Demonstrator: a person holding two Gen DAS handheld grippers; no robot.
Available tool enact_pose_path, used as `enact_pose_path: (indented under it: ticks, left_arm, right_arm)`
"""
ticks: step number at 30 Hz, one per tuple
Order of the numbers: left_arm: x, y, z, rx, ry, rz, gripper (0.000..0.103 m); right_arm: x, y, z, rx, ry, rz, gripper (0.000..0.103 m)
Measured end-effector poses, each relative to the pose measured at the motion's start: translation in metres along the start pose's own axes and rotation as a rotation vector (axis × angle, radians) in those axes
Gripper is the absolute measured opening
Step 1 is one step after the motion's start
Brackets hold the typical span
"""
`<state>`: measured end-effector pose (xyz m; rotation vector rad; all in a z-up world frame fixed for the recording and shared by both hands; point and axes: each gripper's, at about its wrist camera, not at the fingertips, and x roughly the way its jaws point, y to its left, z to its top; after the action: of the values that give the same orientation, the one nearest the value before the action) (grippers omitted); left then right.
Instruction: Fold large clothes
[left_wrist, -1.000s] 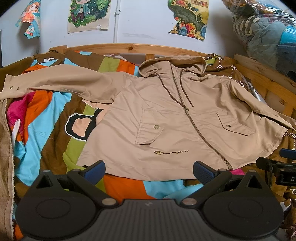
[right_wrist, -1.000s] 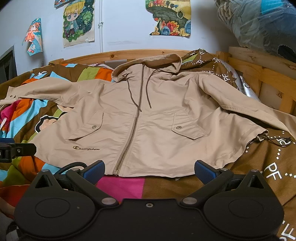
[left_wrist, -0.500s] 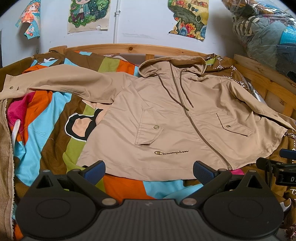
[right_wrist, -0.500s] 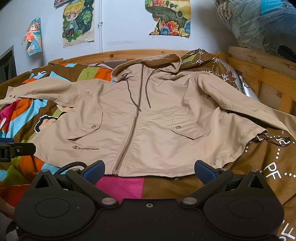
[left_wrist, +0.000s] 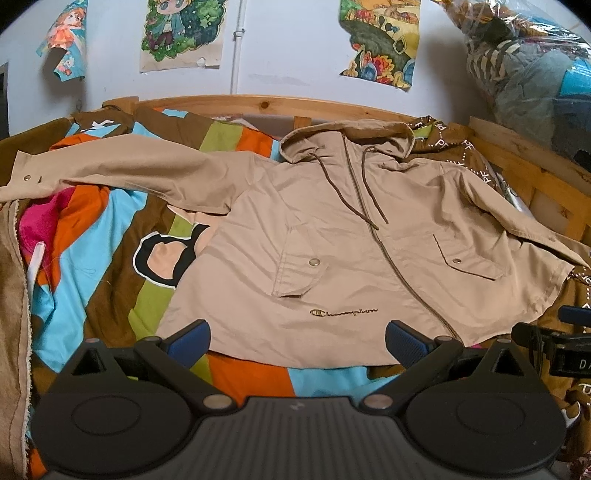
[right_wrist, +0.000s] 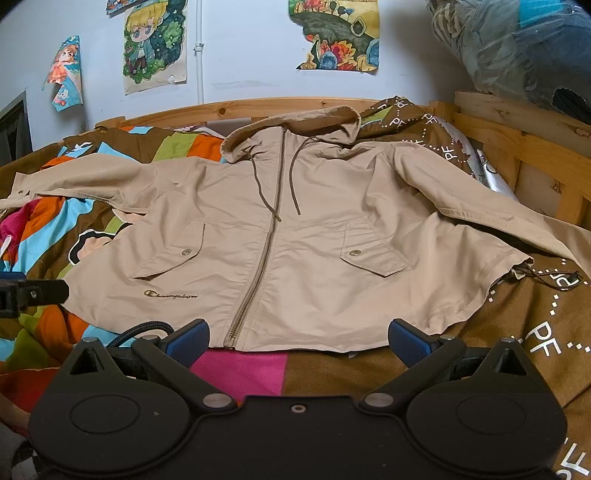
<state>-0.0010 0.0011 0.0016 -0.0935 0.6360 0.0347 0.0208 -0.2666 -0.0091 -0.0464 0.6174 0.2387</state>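
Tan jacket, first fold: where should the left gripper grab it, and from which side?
Judging by the layout, take the cuff of the outstretched sleeve, coming in from the far left. The jacket lies flat, zipped, front up; that sleeve extends straight out over the striped blanket, its end free. The left gripper is open.

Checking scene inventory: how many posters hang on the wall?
3: curled poster far left, character poster left of the pipe, landscape poster right. Others may lie outside the frame.

Jacket (left_wrist: 351, 258): "Champion" script embroidered low on its front, beside the zipper. Brown blanket (right_wrist: 517, 332) right of jacket: repeated white "PF".
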Motion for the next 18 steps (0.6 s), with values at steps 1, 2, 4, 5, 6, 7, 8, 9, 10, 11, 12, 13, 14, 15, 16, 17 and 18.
enact_pose_path:
  ticks: [1, 2, 4, 5, 6, 7, 8, 9, 10, 11, 12, 13, 14, 15, 16, 17, 18]
  left_arm:
    - [-0.0002, 0.0004, -0.0004, 0.001, -0.001, -0.001, 0.102]
    - [-0.0006, -0.0001, -0.0001, 0.003, -0.002, -0.002, 0.102]
    - [-0.0004, 0.0005, 0.0002, 0.003, -0.005, -0.003, 0.102]
    - [-0.0004, 0.0007, -0.0002, 0.002, -0.005, -0.003, 0.102]
    - [-0.0004, 0.0007, -0.0003, 0.003, -0.003, -0.003, 0.102]
    - [-0.0006, 0.0006, 0.0, 0.002, -0.003, -0.003, 0.102]
    - [-0.001, 0.0007, 0.0, 0.002, -0.003, -0.004, 0.102]
    - [-0.001, 0.0011, -0.0004, 0.002, -0.004, -0.004, 0.102]
    - [-0.001, 0.0011, -0.0003, 0.002, -0.003, -0.004, 0.102]
    - [-0.0012, 0.001, 0.0, 0.003, -0.003, -0.005, 0.102]
    - [-0.0011, 0.0009, 0.0, 0.002, -0.003, -0.004, 0.102]
    - [-0.001, 0.0009, -0.0003, 0.001, -0.003, -0.003, 0.102]
    - [-0.001, 0.0009, -0.0002, 0.001, -0.003, -0.003, 0.102]
    - [-0.0009, 0.0009, -0.0005, 0.001, -0.003, -0.003, 0.102]
    - [-0.0012, 0.0007, -0.0002, 0.001, -0.003, -0.004, 0.102]
    - [-0.001, 0.0008, -0.0004, 0.002, -0.003, -0.004, 0.102]
    - [-0.0009, 0.0008, -0.0005, 0.002, -0.004, -0.004, 0.102]
  right_arm:
    - [0.0002, -0.0006, 0.0, 0.0, 0.001, 0.0, 0.102]
    - [0.0002, -0.0006, 0.0, 0.001, 0.001, 0.0, 0.102]
    - [-0.0002, -0.0001, 0.0, 0.001, 0.001, 0.0, 0.102]
    - [-0.0004, 0.0, 0.0, 0.0, 0.0, -0.001, 0.102]
    - [-0.0003, 0.0, 0.0, 0.0, -0.001, -0.001, 0.102]
    - [0.0001, -0.0006, 0.0, 0.0, 0.001, 0.0, 0.102]
    - [-0.0001, 0.0, 0.0001, 0.0, 0.001, 0.0, 0.102]
    - [-0.0003, -0.0001, 0.0001, 0.001, 0.001, 0.0, 0.102]
    - [-0.0002, -0.0001, 0.0001, 0.001, 0.001, 0.001, 0.102]
    - [-0.0003, 0.0001, 0.0001, 0.001, 0.002, 0.0, 0.102]
    - [-0.0003, 0.0, 0.0, 0.001, 0.001, 0.0, 0.102]
    - [-0.0001, -0.0002, 0.0, 0.0, 0.001, 0.0, 0.102]
    - [-0.0003, 0.0003, 0.0001, 0.0, 0.0, 0.0, 0.102]
    - [-0.0003, 0.0001, 0.0, 0.001, 0.001, 0.0, 0.102]
    - [0.0, -0.0004, 0.0, 0.001, 0.001, 0.0, 0.102]
    - [0.0, -0.0004, -0.0001, 0.001, 0.001, 0.0, 0.102]
    - [-0.0003, 0.0001, 0.0, 0.001, 0.001, 0.0, 0.102]
